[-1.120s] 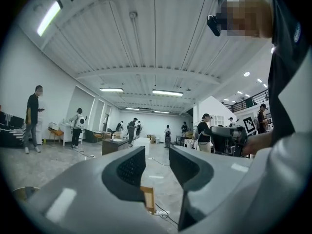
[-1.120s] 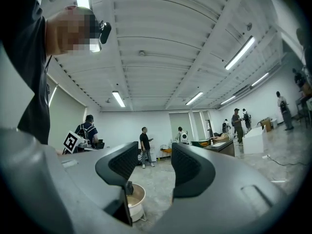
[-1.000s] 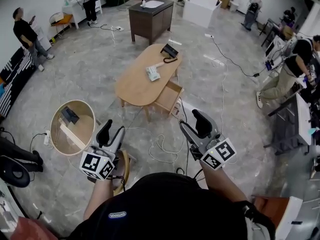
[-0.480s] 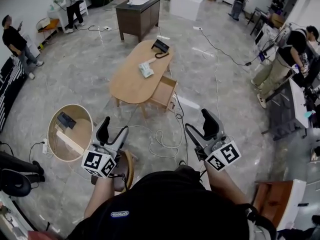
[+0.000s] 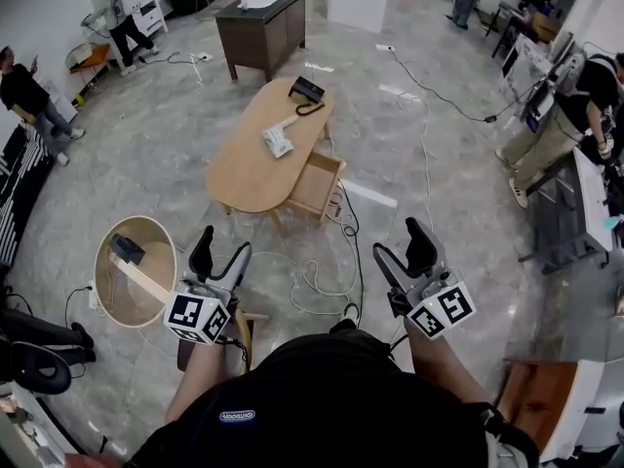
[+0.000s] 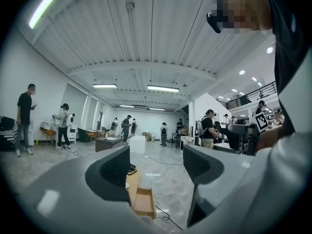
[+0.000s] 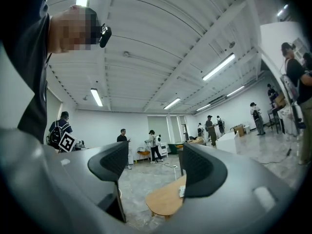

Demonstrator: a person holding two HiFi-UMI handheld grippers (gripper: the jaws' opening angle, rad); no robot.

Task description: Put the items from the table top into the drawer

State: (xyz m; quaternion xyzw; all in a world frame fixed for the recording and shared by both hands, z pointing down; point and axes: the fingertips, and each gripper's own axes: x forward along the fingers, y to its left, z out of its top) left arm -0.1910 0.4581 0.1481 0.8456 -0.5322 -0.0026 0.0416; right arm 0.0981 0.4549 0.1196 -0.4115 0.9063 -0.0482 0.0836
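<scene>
Nothing is gripped at this moment. The left tool (image 5: 220, 253) is held with its jaws spread and only floor is seen between them, and the right tool (image 5: 402, 247) is likewise released and empty. The items to be stowed lie on the table (image 5: 244, 169), well apart from both tools: a black object (image 5: 308, 91) with a cord at the far end and a pale packet (image 5: 278, 142) near the middle. The drawer (image 5: 314, 185) is pulled out at the table's near right side.

The step in hand is judged to be the approach. It is best made toward the drawer side, so that items and drawer can be reached together. The loose cables (image 5: 317, 283) on the floor between should be stepped over (a snag there is the likeliest mishap). The packet, lying nearer the drawer, is probably best taken first, with the jaws left wide until it is straddled.

What the black object is cannot be settled at this distance, and no print on the packet can be read. Whether anything lies in the drawer cannot be told. In the left gripper view most of the table is hidden behind a jaw, and in the right gripper view the packet is half covered.
</scene>
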